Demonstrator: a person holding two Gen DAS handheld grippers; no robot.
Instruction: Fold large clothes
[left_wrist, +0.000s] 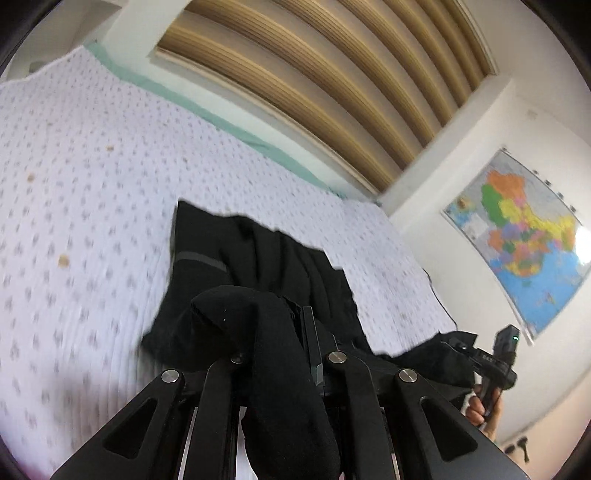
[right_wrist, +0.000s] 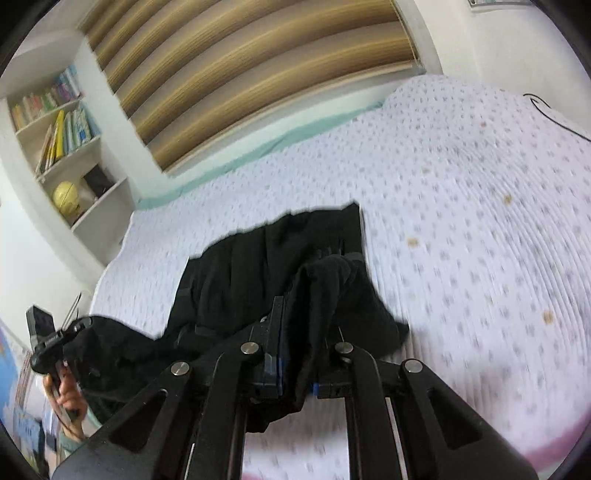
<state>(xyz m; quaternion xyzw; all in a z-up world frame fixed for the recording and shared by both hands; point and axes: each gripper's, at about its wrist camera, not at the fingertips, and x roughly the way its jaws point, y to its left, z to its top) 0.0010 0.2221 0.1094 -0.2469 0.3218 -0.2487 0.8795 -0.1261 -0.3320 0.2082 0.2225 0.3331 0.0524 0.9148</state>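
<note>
1. Where the left wrist view looks forward along its own fingers, the left gripper (left_wrist: 295, 332) has its jaws drawn together on a bunched fold of the black garment (left_wrist: 258, 258); the cloth humps up over the fingertips and hangs down between the linkage arms toward the lens.
2. Beyond that pinch, the rest of the garment lies spread on the bed cover (left_wrist: 92, 166), a white sheet with small grey dots and a few brownish spots. A grey strip shows on the garment near its left edge.
3. At the lower right of the same view, the other gripper appears as a black device held in a hand (left_wrist: 480, 410), with a corner of the black cloth touching its front end. Behind it a coloured map (left_wrist: 524, 236) hangs on the white wall, and slatted blinds (left_wrist: 314, 74) run across the top.
4. In the right wrist view, a bookshelf (right_wrist: 62, 140) with books and a yellow globe stands at far left, with the left gripper below it, gripped by a hand (right_wrist: 70, 398) and with cloth draped from its tip.
5. At centre, the right gripper (right_wrist: 306, 325) is clamped on another edge of the garment: one finger (right_wrist: 277, 317) stands bare, while the other is covered by the fold that rides over it and drops between the arms.
6. To the right, the bed cover stretches off, blurred, with a thin dark cable (right_wrist: 554, 114) lying near its far corner.
</note>
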